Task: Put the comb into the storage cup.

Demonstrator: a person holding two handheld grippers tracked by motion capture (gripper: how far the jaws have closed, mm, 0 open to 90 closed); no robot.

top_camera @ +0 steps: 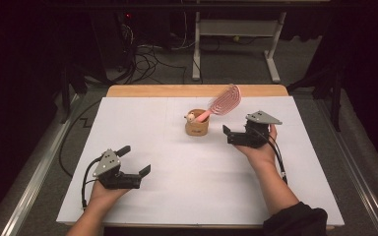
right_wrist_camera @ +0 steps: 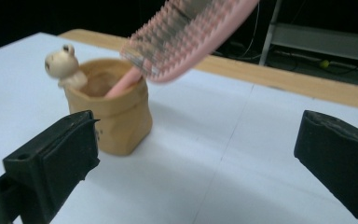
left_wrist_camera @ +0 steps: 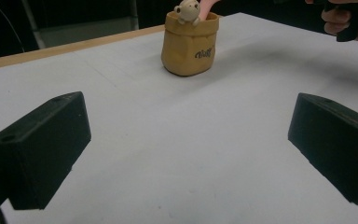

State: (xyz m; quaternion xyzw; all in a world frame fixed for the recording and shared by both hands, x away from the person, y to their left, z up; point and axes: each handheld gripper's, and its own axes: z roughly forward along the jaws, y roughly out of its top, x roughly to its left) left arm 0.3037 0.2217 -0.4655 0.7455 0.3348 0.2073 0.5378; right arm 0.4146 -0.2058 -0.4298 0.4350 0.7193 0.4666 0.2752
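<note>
Jaws of the left gripper (top_camera: 137, 160) stand spread and empty at the near left of the desk (top_camera: 128, 118). Toward the far middle, a tan pot (top_camera: 197, 125) with a small bear figure (left_wrist_camera: 187, 10) on its rim holds a pink hairbrush (top_camera: 225, 101), handle down, head leaning right. Just right of it, the right gripper (top_camera: 230, 134) is likewise spread, holding nothing. The brush looks light and stiff; grip the handle just above the rim, since the pot may tip.
</note>
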